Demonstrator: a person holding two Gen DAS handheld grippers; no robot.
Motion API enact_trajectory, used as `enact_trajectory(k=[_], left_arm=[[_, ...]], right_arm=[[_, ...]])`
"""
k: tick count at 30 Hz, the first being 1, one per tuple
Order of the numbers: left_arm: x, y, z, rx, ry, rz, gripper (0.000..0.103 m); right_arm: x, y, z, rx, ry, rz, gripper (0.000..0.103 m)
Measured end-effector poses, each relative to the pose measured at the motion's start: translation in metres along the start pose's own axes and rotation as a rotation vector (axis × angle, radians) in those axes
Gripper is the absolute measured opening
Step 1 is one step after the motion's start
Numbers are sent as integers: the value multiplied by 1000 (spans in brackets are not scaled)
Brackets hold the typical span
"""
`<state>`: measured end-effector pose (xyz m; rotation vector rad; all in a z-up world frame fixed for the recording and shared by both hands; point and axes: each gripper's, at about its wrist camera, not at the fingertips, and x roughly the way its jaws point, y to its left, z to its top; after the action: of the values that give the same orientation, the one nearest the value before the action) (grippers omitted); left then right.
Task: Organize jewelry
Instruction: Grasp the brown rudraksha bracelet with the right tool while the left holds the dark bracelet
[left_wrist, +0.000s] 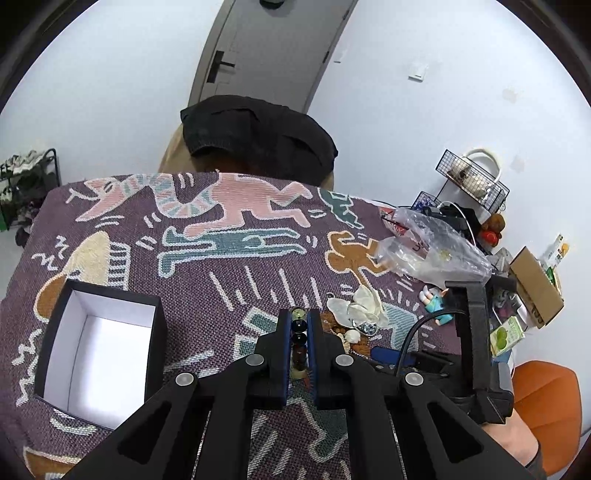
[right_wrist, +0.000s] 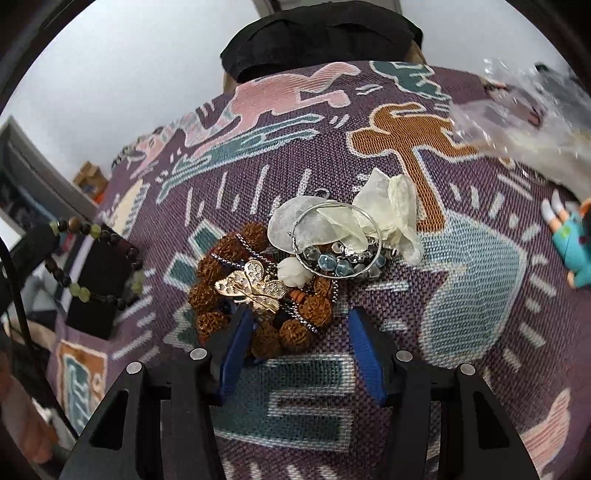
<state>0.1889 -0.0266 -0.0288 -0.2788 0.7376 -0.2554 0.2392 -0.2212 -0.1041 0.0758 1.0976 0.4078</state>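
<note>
The left gripper (left_wrist: 299, 332) is clamping a beaded bracelet (left_wrist: 298, 334) between its nearly closed blue-padded fingers, holding it above the patterned purple tablecloth (left_wrist: 229, 266); from the right wrist view the same bracelet (right_wrist: 94, 258) is dangling as a loop of dark and pale green beads at the left edge. The open black box (left_wrist: 99, 347) with its white lining is sitting on the cloth just left of that gripper. The right gripper (right_wrist: 301, 354) is hovering with its fingers spread wide and nothing between them, its left pad just beside the jewelry pile (right_wrist: 295, 266) — a gold butterfly brooch (right_wrist: 253, 290) is lying on brown knobbly beads (right_wrist: 295, 332), with a silver bangle (right_wrist: 338, 238) over translucent shell pieces and blue-grey stones. A clear plastic bag (left_wrist: 428, 243) is lying farther right, its contents probably small trinkets, though the view is blurred.
</note>
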Motion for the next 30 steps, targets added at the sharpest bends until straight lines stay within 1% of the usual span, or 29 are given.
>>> enact_trajectory(k=[2, 5, 9, 12, 15, 18, 20, 22, 24, 25, 27, 28, 30], left_arm=[[-1, 2, -1, -3, 1, 1, 8], [-2, 5, -2, -8, 1, 5, 8], [-5, 9, -3, -11, -3, 11, 8], [-6, 11, -3, -19, -7, 10, 8], [-6, 10, -4, -21, -6, 10, 8], [-5, 11, -4, -21, -4, 7, 8], [-4, 9, -5, -20, -1, 5, 8], [-2, 7, -6, -18, 2, 2, 8], [-2, 6, -7, -17, 4, 0, 8], [-1, 6, -7, -16, 4, -2, 8], [-2, 6, -8, -15, 5, -2, 8], [-2, 6, -9, -14, 5, -2, 8], [-4, 7, -8, -13, 3, 1, 8]], right_arm=[[-1, -1, -1, -29, 8, -8, 55], [-6, -10, -4, -18, 24, -5, 55], [-20, -16, -18, -69, -25, -137, 55], [-29, -33, -22, -32, -57, -190, 55], [-34, -51, -23, 27, -70, -193, 55], [-37, -60, -25, 75, -65, -154, 55], [-35, -56, -27, 70, -62, -144, 54], [-29, -49, -29, 44, -54, -153, 54], [-25, -41, -29, 16, -66, -193, 54], [-23, -38, -29, 1, -70, -210, 53], [-21, -32, -28, -37, -77, -224, 41], [-22, -32, -29, -44, -79, -209, 23], [-26, -34, -28, -29, -76, -184, 21]])
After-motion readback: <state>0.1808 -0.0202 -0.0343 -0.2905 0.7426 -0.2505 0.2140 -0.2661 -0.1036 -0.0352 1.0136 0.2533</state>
